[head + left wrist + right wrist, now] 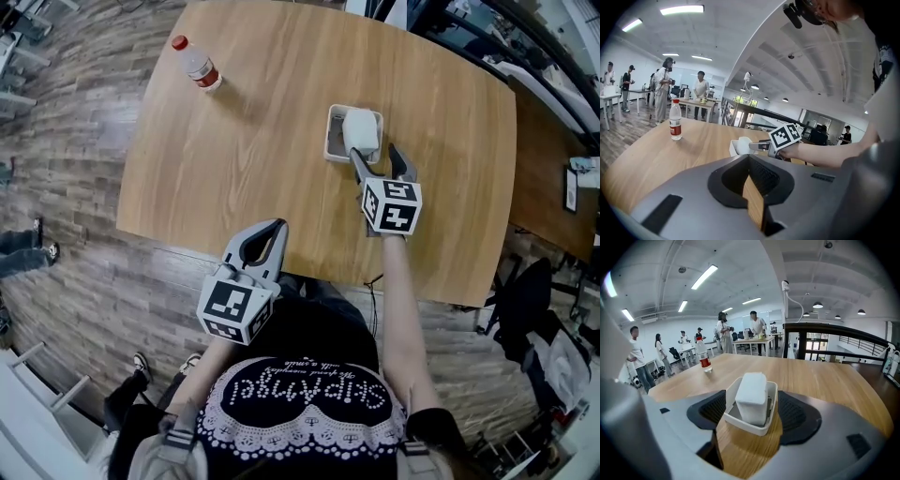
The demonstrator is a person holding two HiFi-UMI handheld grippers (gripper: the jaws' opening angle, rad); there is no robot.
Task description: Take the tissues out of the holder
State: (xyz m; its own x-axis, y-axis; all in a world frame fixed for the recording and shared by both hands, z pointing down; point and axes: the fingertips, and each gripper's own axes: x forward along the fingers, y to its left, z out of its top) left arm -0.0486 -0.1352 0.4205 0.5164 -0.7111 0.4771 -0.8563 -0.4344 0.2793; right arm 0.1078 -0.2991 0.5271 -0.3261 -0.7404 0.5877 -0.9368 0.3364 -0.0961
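Since the left claw [272,228], closed and empty, waits at the near edge of the bench [281,122], the right claw [374,155] should, I think, do the pull alone: close its pads only on the tissues [751,397], above the rim of the holder [745,425], then lift straight, because the light holder may follow. The right arm is stretched forward and tilted down, jaws wide apart around the upright pack, gripping nothing yet.

Right gripper [376,157] was out ahead on a straight right arm [398,291], pitched down, its 2 jaws spread wide. Left gripper [273,231] sat back near the torso, jaws closed together, empty.
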